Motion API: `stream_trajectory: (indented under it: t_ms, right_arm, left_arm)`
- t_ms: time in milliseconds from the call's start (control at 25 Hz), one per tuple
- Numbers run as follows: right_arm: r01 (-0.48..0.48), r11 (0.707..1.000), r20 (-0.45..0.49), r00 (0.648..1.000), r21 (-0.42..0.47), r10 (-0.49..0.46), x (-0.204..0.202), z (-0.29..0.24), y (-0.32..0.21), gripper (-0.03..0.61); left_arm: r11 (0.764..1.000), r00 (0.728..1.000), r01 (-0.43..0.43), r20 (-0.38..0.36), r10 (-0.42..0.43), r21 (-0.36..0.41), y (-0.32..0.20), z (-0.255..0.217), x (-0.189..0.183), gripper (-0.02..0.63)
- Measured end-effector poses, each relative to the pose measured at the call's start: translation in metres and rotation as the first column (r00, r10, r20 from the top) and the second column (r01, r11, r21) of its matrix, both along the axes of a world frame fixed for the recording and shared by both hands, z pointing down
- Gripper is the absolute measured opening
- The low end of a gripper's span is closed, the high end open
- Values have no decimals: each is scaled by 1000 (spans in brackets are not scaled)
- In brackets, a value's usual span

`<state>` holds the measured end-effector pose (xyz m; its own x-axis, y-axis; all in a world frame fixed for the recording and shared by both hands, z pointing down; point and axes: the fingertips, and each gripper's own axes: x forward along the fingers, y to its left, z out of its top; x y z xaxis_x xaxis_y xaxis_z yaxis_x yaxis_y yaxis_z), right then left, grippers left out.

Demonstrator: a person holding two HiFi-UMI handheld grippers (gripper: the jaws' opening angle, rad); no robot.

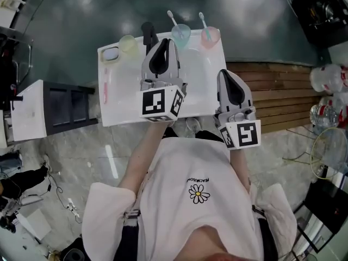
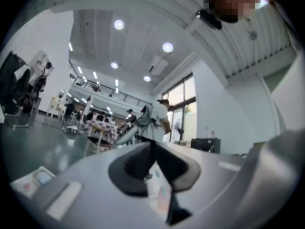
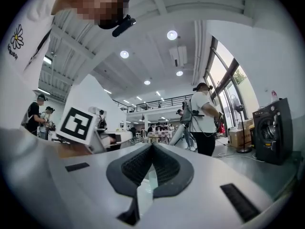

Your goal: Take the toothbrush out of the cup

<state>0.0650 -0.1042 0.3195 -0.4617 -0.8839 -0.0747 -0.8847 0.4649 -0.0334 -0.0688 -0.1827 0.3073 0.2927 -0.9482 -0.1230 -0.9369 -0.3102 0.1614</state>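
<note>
Flat on the white table (image 1: 119, 105), far left: a thin pink stick (image 1: 105, 86), near a yellow cup (image 1: 128, 43). Next, the left gripper (image 1: 165, 43) over the table, jaws pressed together on nothing. Just past its tip, a blue cup (image 1: 181, 35) with a toothbrush (image 1: 171, 18) standing inside. Then a pink cup (image 1: 211, 36), second toothbrush (image 1: 202, 19) standing inside. Rightmost, the right gripper (image 1: 227, 76), closed too, empty.

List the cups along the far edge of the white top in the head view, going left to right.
yellow cup → blue cup → pink cup
</note>
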Motion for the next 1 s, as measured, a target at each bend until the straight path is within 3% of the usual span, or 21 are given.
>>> stream_trajectory:
  t_ms: [160,240,400,520,640,760,880,1000]
  right_arm:
    - [-53,998,19,998,-42,54,16,13,-1,0]
    - [-78,995,28,996,-62,79,23,19,-3,0]
    - [-127,987,53,990,-98,133,37,30,-8,0]
    - [-163,979,83,981,-123,174,46,35,-12,0]
    - [-193,972,86,975,-134,206,52,38,-14,0]
    - [-224,965,72,969,-139,236,59,40,-15,0]
    - [-241,960,64,966,-142,252,60,42,-16,0]
    - [-241,960,63,966,-142,252,57,42,-17,0]
  left_arm:
    - [997,975,-4,220,21,-81,-67,50,20,108]
    - [986,966,12,257,31,-164,-97,82,21,124]
    - [947,979,46,205,21,-317,-138,125,14,143]
    - [900,992,46,129,12,-433,-162,150,10,139]
    - [865,995,42,99,9,-499,-176,163,6,118]
    - [852,990,42,139,37,-522,-184,171,10,108]
    - [841,987,50,156,41,-539,-187,178,10,59]
    - [847,986,44,158,47,-530,-186,175,9,36]
